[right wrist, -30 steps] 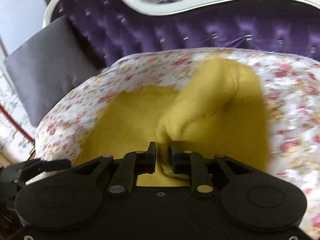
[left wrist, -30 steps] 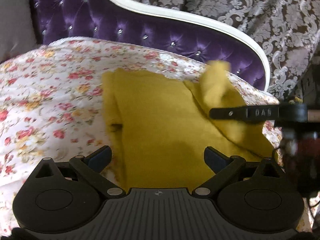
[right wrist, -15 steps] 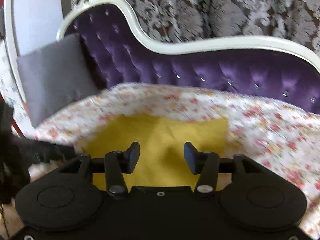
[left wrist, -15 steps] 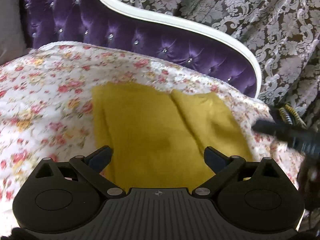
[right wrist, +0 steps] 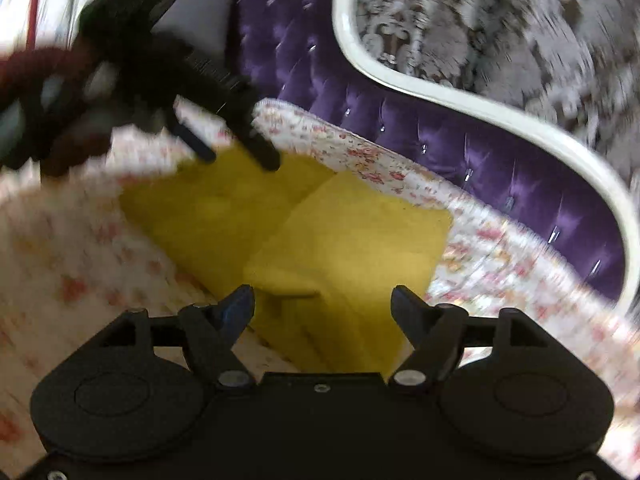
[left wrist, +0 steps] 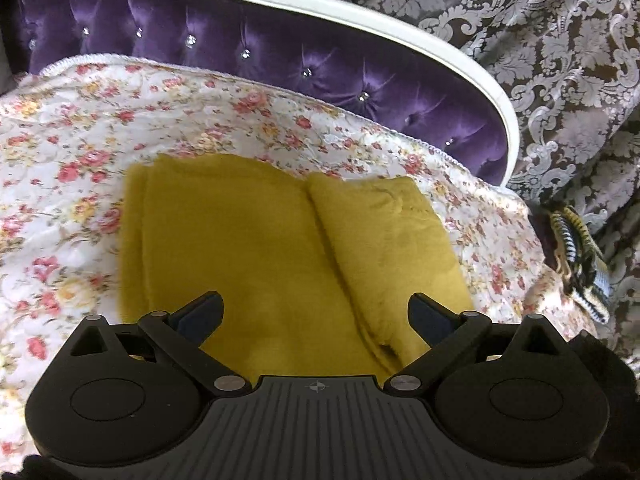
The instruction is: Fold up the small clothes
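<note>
Mustard-yellow garment lies flat on the floral quilt, just ahead of both my tools. My left gripper stands wide apart above its near edge with nothing between the pads. My right gripper is opening over the cloth, not pressing it. One side panel is folded inward, and its crease runs away from me, along the garment's long axis. Farther off curves the purple tufted sofa back, then the damask curtain.

left gripper: black, ribbed body | silver screws | blue-lined jaws
</note>
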`<state>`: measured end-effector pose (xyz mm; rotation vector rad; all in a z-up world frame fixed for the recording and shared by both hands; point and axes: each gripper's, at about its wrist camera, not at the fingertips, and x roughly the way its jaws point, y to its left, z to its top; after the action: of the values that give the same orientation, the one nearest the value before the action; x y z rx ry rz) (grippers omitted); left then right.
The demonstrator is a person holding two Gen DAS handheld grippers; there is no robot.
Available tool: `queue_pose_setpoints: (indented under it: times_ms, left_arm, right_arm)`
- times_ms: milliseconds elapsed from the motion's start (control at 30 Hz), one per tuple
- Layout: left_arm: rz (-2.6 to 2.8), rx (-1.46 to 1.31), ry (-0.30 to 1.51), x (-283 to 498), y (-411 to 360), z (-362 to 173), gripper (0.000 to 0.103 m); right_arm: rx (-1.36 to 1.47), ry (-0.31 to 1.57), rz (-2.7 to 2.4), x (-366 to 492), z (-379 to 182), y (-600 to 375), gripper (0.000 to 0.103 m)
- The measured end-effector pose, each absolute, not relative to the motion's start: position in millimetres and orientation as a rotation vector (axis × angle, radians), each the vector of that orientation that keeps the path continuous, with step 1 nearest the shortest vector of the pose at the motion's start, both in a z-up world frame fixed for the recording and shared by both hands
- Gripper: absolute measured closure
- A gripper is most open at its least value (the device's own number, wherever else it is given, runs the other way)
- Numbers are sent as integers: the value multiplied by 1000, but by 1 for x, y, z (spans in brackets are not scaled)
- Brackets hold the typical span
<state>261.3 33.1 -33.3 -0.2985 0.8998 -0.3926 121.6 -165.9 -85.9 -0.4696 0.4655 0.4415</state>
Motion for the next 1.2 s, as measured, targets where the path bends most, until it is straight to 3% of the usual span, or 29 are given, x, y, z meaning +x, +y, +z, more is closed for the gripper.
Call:
queue_pose_setpoints:
  times_ms: [100, 300, 333, 367, 400, 667, 900, 1000, 1067, 1100, 1133, 1200]
  left_arm:
    - [-406, -328, 931, 271, 28, -36, 3]
    - [-435, -338, 998, 297, 13, -44, 3]
    - [-443, -344, 1010, 302, 10, -46, 3]
    - [-450, -350, 1018, 305, 8, -48, 3]
    - [-456, -357, 1026, 308, 7, -49, 3]
    - [-478, -424, 1073, 330, -4, -57, 3]
    - [-494, -429, 1060, 345, -25, -57, 5]
    - [-504, -438, 1055, 349, -33, -56, 33]
    - [-511, -439, 1074, 355, -38, -57, 44]
    - [-517, -439, 1069, 357, -41, -58, 60]
    - [-519, -436, 1048, 357, -42, -59, 88]
    - [-513, -411, 1031, 358, -46, -57, 91]
  right_arm:
    - [-660, 433, 421, 125, -100, -148, 31]
    - [-781, 393, 456, 138, -114, -126, 61]
    - [-775, 390, 458, 141, -114, -124, 67]
    - [-755, 392, 469, 143, -112, -124, 86]
    - [-710, 396, 479, 145, -109, -126, 94]
    - [35, 507, 554, 167, -86, -204, 93]
    - [122, 517, 547, 162, -90, -219, 92]
    - [106, 512, 544, 162, -88, -216, 92]
    - [98, 508, 539, 161, -87, -215, 92]
    - [100, 508, 537, 165, -87, -215, 92]
    - [99, 507, 534, 165, -87, -214, 92]
    - [78, 502, 519, 161, -86, -209, 92]
